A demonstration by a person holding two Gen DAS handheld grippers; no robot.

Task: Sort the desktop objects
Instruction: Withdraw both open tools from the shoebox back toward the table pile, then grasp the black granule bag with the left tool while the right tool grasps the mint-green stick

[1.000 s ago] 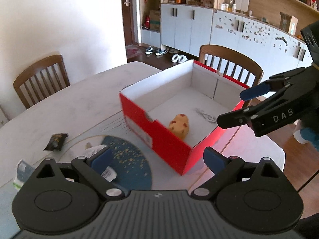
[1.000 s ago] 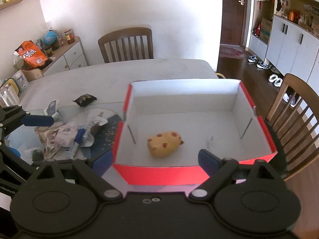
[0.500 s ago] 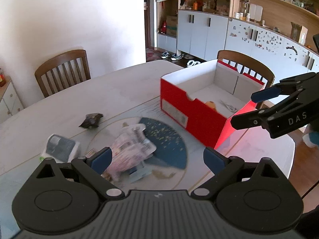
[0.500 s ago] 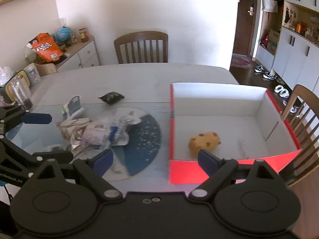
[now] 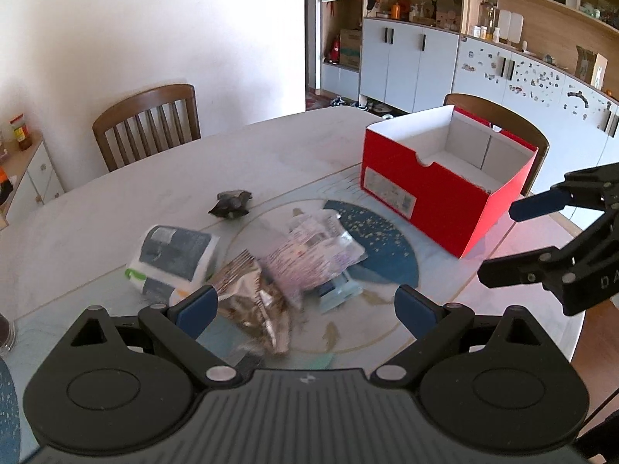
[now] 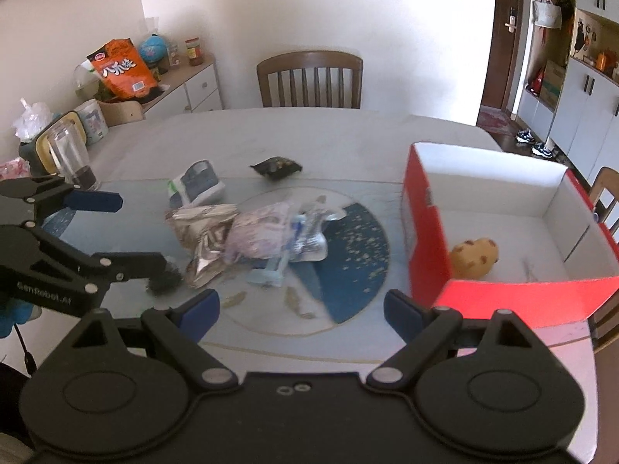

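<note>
A red box [image 5: 445, 189] with a white inside stands on the table's right side; a yellow spotted toy [image 6: 475, 257] lies in it. A heap of wrappers lies mid-table: a silver foil bag [image 5: 251, 294], a pinkish plastic packet [image 5: 309, 259] and a pale blue item [image 5: 336, 290]. A white and blue tissue pack [image 5: 174, 259] and a small dark packet [image 5: 231, 203] lie beyond. My left gripper [image 5: 305, 305] is open and empty above the heap. My right gripper [image 6: 301, 309] is open and empty, nearer the box.
A glass cup [image 6: 71, 158] stands at the table's left edge. Wooden chairs [image 5: 149, 123] stand at the far side and behind the box. A side cabinet [image 6: 185, 85] with snack bags stands left. The table edge [image 5: 561, 332] runs close to the right.
Both grippers have swung left, away from the box and over the wrapper heap. The box has shifted to the right in both views. Both stay open and empty.
</note>
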